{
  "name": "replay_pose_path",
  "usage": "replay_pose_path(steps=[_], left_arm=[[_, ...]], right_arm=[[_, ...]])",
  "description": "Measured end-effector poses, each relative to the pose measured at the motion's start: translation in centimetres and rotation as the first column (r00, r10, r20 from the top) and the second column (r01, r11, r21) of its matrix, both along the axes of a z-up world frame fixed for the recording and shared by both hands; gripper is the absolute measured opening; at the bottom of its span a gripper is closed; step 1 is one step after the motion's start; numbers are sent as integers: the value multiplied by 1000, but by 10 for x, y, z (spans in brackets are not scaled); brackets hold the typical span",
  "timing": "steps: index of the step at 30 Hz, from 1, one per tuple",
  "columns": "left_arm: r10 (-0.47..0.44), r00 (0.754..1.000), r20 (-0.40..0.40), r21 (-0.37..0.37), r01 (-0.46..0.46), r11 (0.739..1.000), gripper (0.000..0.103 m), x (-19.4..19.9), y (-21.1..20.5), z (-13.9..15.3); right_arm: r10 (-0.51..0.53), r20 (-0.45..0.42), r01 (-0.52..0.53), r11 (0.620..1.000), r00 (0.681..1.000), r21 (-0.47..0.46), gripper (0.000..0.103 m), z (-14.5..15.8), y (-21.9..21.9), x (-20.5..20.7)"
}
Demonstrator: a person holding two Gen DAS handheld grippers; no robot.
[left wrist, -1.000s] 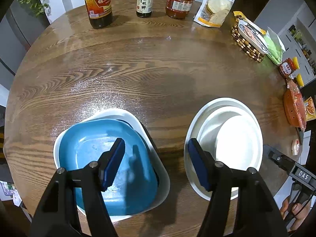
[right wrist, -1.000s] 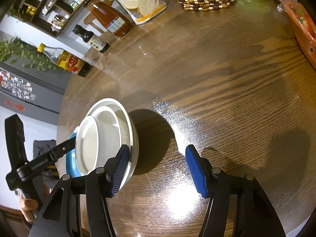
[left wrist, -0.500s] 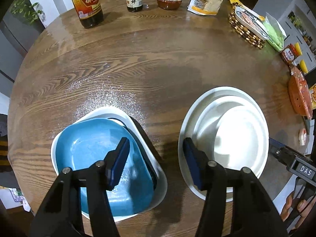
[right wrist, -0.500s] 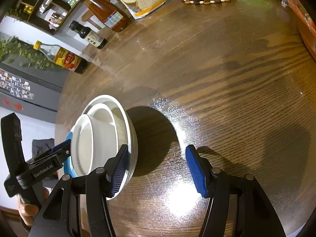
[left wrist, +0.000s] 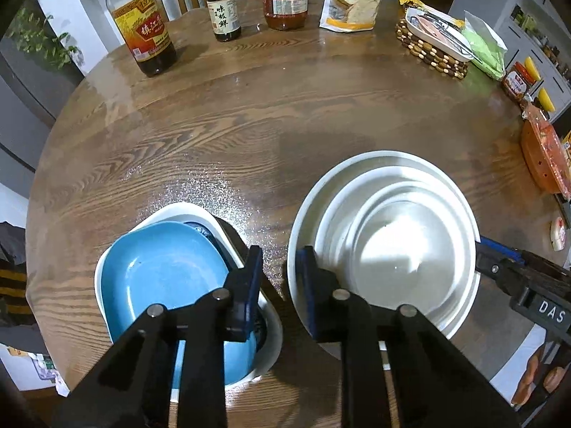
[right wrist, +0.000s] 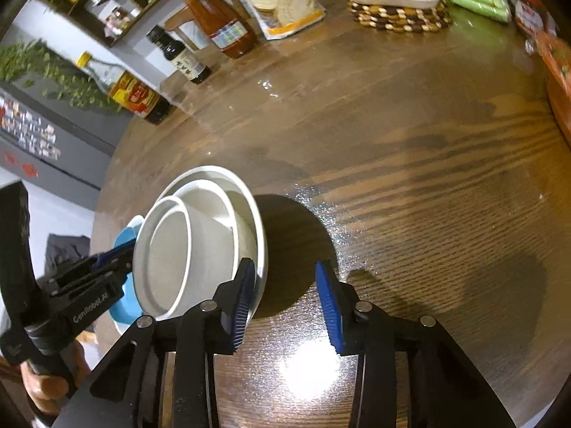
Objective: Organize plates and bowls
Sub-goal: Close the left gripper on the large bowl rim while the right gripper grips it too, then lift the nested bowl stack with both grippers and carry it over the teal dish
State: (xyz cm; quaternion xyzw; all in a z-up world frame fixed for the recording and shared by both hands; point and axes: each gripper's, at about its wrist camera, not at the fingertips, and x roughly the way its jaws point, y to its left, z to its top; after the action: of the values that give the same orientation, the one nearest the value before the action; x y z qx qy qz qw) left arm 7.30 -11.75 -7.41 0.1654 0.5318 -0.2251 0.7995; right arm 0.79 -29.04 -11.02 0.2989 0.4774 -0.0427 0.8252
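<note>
Three white bowls (left wrist: 382,164) sit nested on the round wooden table (left wrist: 271,114), also seen in the right wrist view (right wrist: 214,228). Left of them a blue plate (left wrist: 160,278) lies in a white square dish (left wrist: 185,210), with something dark under it. My left gripper (left wrist: 280,278) hovers over the strip of table between the two stacks. Its jaws are closing and nothing is between the pads. My right gripper (right wrist: 285,299) is at the big bowl's right rim, jaws closing. The left pad overlaps the rim and the right pad is over bare table.
Along the far edge stand three sauce bottles (left wrist: 142,25), a bag of flatbreads (left wrist: 353,0) and a beaded trivet (left wrist: 431,46) with a dish on it. Packets (left wrist: 546,157) crowd the right edge. A hand (right wrist: 43,385) holds the left gripper's handle.
Both pairs of jaws have narrowed, the left far more. The left gripper has shifted from over the blue plate toward the gap between the stacks. The right gripper has stayed in place.
</note>
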Motion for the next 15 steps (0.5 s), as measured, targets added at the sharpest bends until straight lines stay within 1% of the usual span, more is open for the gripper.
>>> replay_pose_path(steps=[2,3,5,7,9,15], left_arm=[[-1,1000,3,-4,1,1000,14,0,-1,0],[-1,1000,4,-5,2,1000,13,-1,-2,0],[-5,1000,9,-9,5,1000,7,-2,-3,0],[-10,1000,20,-6,10,1000,4,-5,-5,0],[-9,999,33,1,9,1000,4,-6,-6,0],[3,999,50,-11,-3,1000,4,-7,-5,0]], right_arm=[[4,1,-4,1000,1000,-6,34,1,1,1],[7,3,-7,1000,1000,-7,32,1,2,1],[18,8,-17,1000,1000,-21,28,3,5,2],[31,11,-31,999,999,-33,19,5,10,4],[44,13,-43,998,999,-51,13,8,15,6],[32,7,-31,998,999,-53,13,8,15,5]])
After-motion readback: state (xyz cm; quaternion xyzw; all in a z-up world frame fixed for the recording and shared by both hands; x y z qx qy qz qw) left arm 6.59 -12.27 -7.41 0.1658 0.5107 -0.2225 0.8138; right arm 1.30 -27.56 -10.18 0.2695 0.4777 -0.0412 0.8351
